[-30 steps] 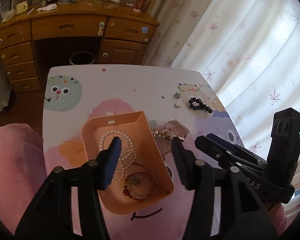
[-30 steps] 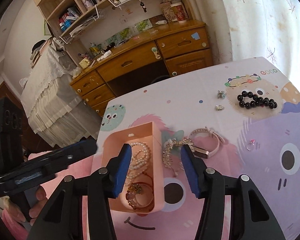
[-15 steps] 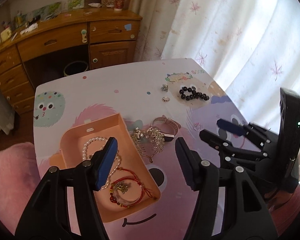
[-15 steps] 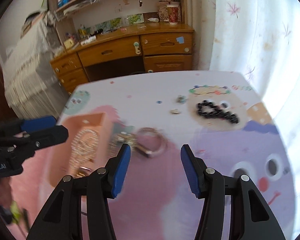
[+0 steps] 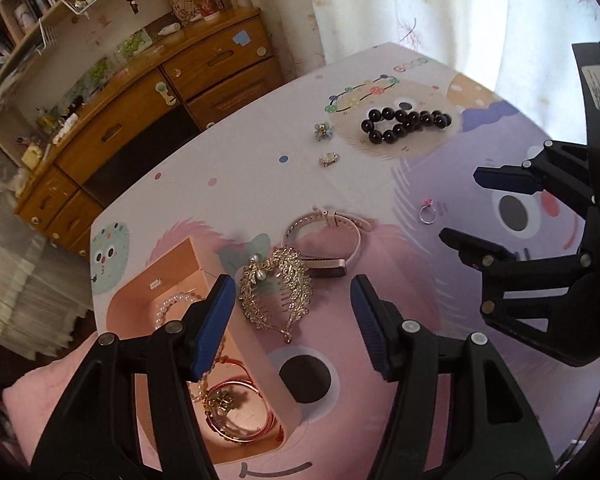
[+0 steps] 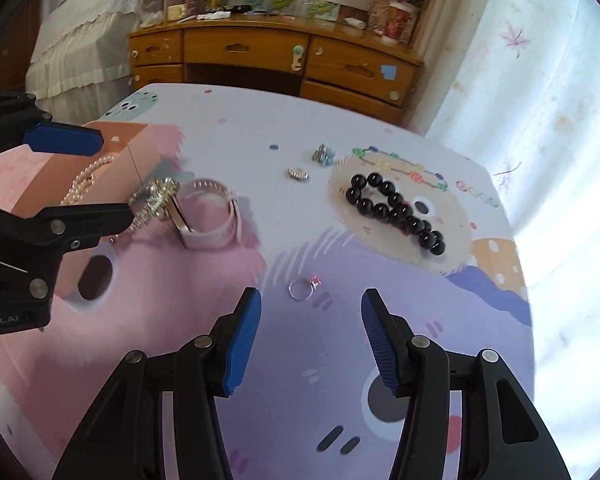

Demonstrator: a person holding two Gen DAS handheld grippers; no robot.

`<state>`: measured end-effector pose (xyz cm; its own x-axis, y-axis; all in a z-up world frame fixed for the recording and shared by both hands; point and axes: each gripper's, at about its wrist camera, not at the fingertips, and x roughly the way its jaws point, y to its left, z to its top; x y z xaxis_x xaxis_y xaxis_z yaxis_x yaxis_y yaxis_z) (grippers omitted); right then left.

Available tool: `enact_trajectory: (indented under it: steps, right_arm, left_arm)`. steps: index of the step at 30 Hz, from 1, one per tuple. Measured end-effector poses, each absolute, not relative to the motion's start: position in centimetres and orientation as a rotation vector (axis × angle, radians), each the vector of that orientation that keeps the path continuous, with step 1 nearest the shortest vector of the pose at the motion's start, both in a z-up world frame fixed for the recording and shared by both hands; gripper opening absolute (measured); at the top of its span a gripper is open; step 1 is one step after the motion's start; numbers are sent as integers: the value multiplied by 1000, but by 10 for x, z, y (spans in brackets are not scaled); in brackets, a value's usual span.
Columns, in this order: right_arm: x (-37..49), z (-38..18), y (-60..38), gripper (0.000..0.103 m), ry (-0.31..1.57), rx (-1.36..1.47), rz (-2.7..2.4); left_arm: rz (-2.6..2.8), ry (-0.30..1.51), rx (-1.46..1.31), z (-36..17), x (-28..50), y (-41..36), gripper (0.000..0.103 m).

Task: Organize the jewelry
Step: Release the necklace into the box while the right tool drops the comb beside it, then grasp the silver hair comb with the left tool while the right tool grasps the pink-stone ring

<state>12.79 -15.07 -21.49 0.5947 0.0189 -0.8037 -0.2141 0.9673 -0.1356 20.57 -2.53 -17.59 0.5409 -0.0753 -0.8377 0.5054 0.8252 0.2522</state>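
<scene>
My left gripper (image 5: 292, 304) is open and hovers above a gold rhinestone hair comb (image 5: 276, 288), which lies on the table beside the peach box (image 5: 168, 268). Nothing is between its pads. Inside the box are a pearl necklace (image 5: 176, 304) and red bangles (image 5: 236, 412). A pink watch (image 5: 328, 236) lies just beyond the comb. My right gripper (image 6: 312, 320) is open and empty, just short of a small ring with a pink stone (image 6: 304, 287). Farther off lie a black bead bracelet (image 6: 396, 208), a flower bracelet (image 6: 404, 170), a small ring (image 6: 298, 174) and a blue-green charm (image 6: 323, 156).
The cartoon-printed tabletop (image 6: 180, 320) ends near a white curtain (image 6: 540, 100) on the right. A wooden desk with drawers (image 6: 260, 52) stands behind the table. A pink cushion (image 5: 40, 392) sits at the near left edge. The left gripper (image 6: 114, 176) shows in the right wrist view.
Both grippers slid rightward over the table and rolled. The left went from above the box to above the comb. The right went from the comb and watch to the pink-stone ring.
</scene>
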Motion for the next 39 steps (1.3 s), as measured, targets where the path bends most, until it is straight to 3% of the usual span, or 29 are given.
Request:
enact_trajectory:
  steps: [10, 16, 18, 24, 31, 39]
  right_arm:
    - [146, -246, -173, 53, 894, -221, 261]
    - [158, -249, -176, 52, 890, -187, 275]
    - [161, -250, -175, 45, 897, -189, 285]
    - [164, -251, -170, 39, 921, -198, 329]
    - [168, -251, -167, 21, 919, -208, 321]
    - [165, -250, -162, 20, 921, -205, 301]
  left_arm:
    - [-202, 1011, 583, -218, 224, -50, 44]
    - [-165, 1017, 616, -236, 231, -52, 44]
    - [-156, 1022, 621, -240, 233, -52, 43]
    - [-125, 1048, 618, -248, 240, -48, 42]
    - [-118, 1102, 558, -254, 251, -37, 15]
    - [-129, 1052, 499, -238, 250, -26, 11]
